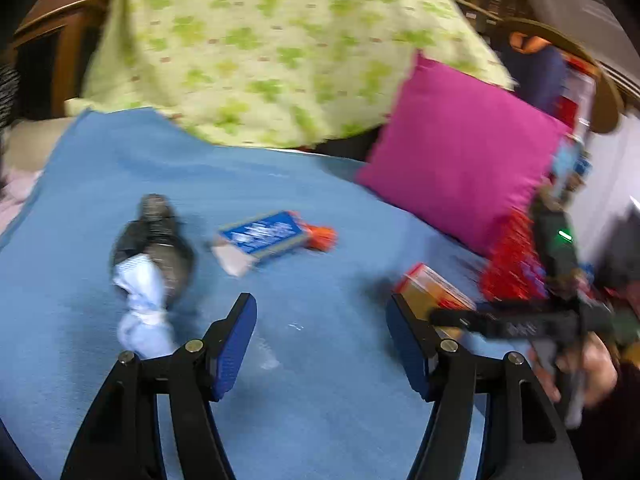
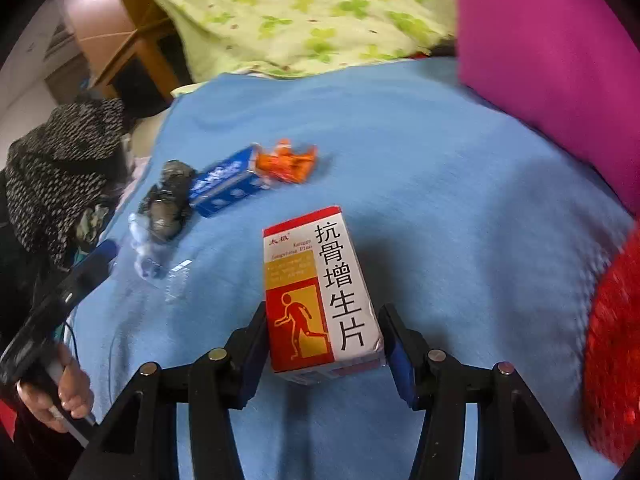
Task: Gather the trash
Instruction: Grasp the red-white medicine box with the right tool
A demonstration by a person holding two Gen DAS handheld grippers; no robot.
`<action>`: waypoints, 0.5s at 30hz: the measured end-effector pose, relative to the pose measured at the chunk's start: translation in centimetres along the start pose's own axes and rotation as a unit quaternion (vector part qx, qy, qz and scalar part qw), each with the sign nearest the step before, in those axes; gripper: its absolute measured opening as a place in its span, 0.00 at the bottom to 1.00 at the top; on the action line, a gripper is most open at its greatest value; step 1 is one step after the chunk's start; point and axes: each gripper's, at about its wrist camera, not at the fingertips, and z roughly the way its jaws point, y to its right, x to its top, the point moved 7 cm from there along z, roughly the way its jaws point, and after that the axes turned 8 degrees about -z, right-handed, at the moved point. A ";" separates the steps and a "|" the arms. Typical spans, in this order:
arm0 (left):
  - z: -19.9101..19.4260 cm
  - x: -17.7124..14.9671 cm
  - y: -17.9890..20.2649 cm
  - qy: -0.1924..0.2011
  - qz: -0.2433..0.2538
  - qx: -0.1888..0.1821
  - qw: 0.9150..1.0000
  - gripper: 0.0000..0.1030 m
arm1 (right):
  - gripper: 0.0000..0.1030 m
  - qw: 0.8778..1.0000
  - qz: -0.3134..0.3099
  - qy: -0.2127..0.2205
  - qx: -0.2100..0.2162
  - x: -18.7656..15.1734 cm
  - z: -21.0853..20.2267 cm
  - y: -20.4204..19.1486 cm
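1. Right wrist view: a blue blanket [image 2: 420, 168] covers the bed and carries all the trash; behind it lies a green-patterned quilt [image 2: 304, 12], and a magenta pillow [image 2: 552, 60] leans at the right edge.
2. A red sequined cushion [image 2: 612, 352] sits at the blanket's right side, near the pillow.
3. The right tongs [image 2: 324, 354] point forward and low over the blanket, fingers apart, one on each side of the near end of a red-and-white medicine box [image 2: 320, 288]. The left finger looks to be touching the box's side; a narrow gap shows at the right one, so they are not clamped.
4. The left tongs [image 1: 322, 344] hover above bare blanket with fingers wide apart and nothing between them. In the left wrist view the person's right hand [image 1: 584, 368] grips the other tool's handle at the right edge; in the right wrist view the left hand [image 2: 60, 396] does the same at the lower left.
5. Well beyond the medicine box, a blue carton [image 2: 226, 186] lies flat, with an orange wrapper [image 2: 288, 162] just beside its far end.
6. A dark crumpled wad [image 1: 154, 240] lies left of the carton, touching a pale knotted plastic bag [image 1: 142, 308].
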 end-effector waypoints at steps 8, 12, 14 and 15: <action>-3.0 -1.7 1.8 -0.007 0.038 -0.023 0.999 0.66 | 0.55 0.999 0.033 0.007 -0.005 -2.2 -2.4 1.7; -4.0 -0.8 0.9 0.018 0.024 -0.017 0.999 0.73 | 0.55 0.999 0.044 -0.002 -0.001 -2.5 -1.9 1.9; -3.6 0.0 -0.1 0.034 0.005 0.003 0.999 0.77 | 0.55 0.999 0.046 -0.009 -0.003 -2.5 -1.5 1.9; -3.3 0.4 -0.6 0.037 -0.006 0.008 0.999 0.77 | 0.55 0.999 0.046 -0.013 -0.005 -2.5 -1.3 1.8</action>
